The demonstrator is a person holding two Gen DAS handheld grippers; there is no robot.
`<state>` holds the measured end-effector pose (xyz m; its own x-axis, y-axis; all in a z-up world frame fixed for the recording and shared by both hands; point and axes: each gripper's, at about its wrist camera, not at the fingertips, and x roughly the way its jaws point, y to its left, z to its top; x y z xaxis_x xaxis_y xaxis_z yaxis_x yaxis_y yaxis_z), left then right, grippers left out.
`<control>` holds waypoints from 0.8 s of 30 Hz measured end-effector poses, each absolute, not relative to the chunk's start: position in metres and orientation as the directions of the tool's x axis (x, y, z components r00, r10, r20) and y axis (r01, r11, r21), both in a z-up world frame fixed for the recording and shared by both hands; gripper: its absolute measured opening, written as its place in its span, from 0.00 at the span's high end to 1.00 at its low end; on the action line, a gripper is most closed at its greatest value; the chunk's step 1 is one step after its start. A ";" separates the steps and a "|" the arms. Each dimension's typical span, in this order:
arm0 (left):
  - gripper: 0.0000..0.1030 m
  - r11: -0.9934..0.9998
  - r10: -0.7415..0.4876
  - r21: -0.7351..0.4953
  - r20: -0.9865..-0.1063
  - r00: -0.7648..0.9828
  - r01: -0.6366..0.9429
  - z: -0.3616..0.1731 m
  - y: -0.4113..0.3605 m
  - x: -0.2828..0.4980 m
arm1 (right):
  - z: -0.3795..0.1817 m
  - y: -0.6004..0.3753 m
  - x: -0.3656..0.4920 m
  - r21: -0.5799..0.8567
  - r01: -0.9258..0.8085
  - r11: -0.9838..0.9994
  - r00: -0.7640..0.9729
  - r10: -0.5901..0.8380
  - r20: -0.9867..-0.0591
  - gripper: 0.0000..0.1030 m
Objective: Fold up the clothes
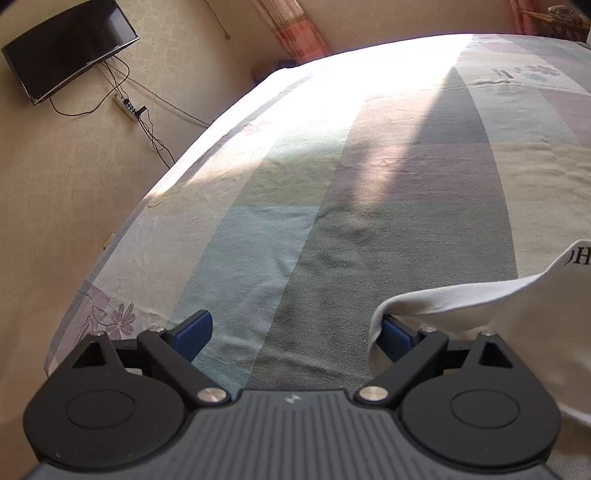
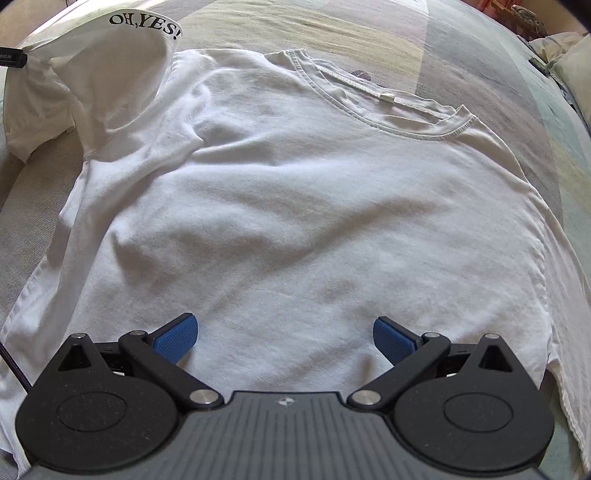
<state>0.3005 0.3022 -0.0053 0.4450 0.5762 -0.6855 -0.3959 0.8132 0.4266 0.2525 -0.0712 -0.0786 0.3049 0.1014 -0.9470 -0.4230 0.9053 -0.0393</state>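
White shirt on a pastel striped bedsheet

The T-shirt (image 2: pixel 295 206) is white with black lettering; the bedsheet (image 1: pixel 332 192) has grey, blue, green and cream bands with purple flowers.

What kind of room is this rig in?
Most likely a bedroom in a home. The white T-shirt lies spread on a bed with a striped, flowered sheet, a TV hangs on the wall, and a curtain hangs behind the bed.

White shirt (image 1: pixel 480 321) hides one blue pad (image 1: pixel 397 338) — lettering cut off.
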 end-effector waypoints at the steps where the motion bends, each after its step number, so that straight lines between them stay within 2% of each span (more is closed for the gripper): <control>1: 0.09 0.826 0.553 0.402 -0.717 0.425 -0.396 -0.008 0.311 0.300 | -0.079 -0.070 0.253 -0.041 -0.426 0.904 0.305 0.101 -0.947 0.00; 5: 0.08 0.846 0.502 0.353 -0.780 0.374 -0.400 -0.019 0.333 0.295 | -0.082 -0.066 0.255 -0.038 -0.430 0.902 0.296 0.101 -0.950 0.00; 9: 0.08 0.826 0.549 0.423 -0.754 0.361 -0.372 -0.025 0.343 0.292 | -0.082 -0.061 0.255 -0.049 -0.440 0.897 0.296 0.093 -0.951 0.00; 18: 0.07 0.842 0.523 0.424 -0.794 0.311 -0.334 -0.018 0.381 0.307 | -0.078 -0.056 0.259 -0.072 -0.446 0.892 0.311 0.079 -0.947 0.00; 24: 0.09 0.891 0.411 0.334 -0.881 0.235 -0.308 -0.026 0.404 0.298 | -0.082 -0.056 0.262 -0.060 -0.441 0.895 0.294 0.081 -0.952 0.00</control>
<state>0.2975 0.4043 -0.0256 0.2354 0.4114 -0.8805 -0.3080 0.8909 0.3338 0.2621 -0.0564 -0.0821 0.2939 0.0806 -0.9524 -0.4410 0.8955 -0.0604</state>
